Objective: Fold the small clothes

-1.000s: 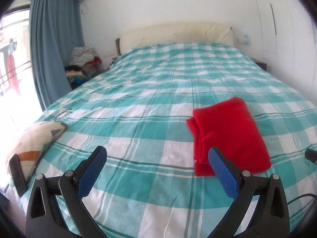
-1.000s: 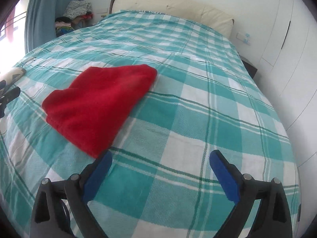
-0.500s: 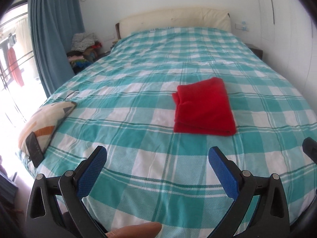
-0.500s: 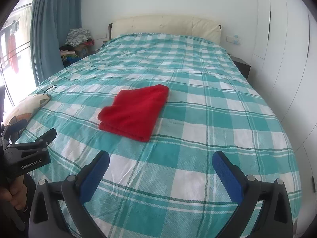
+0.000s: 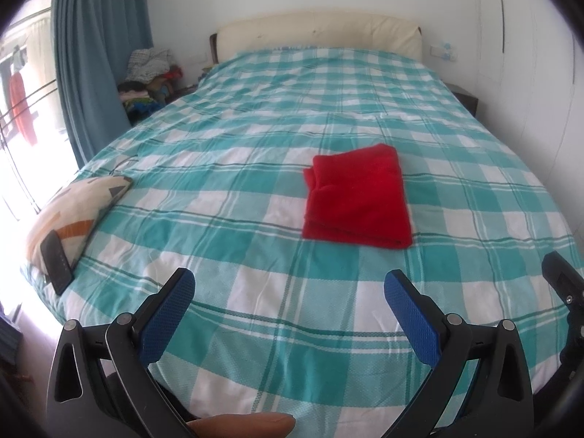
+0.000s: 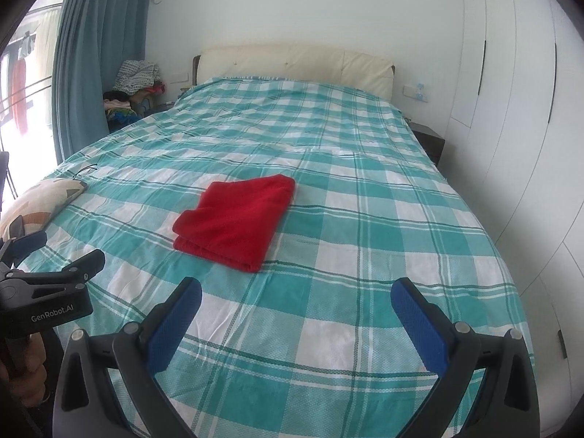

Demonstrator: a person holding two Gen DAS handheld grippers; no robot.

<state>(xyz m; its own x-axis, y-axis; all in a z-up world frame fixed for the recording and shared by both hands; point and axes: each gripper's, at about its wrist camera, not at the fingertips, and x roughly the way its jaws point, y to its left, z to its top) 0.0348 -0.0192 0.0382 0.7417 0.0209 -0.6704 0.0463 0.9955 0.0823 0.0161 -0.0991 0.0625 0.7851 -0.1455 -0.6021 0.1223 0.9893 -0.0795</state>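
Observation:
A red garment lies folded into a neat rectangle on the teal checked bed; it also shows in the right wrist view. My left gripper is open and empty, held back over the foot of the bed, well short of the garment. My right gripper is open and empty too, also back from the garment. The left gripper shows at the left edge of the right wrist view. Part of the right gripper shows at the right edge of the left wrist view.
A patterned cushion with a dark phone on it lies at the bed's left corner. A pile of clothes sits by the blue curtain. White wardrobes line the right side. A cream headboard stands at the back.
Both grippers have pulled back and up from the red garment, which now lies farther off and smaller in both views. The garment has stayed folded in place.

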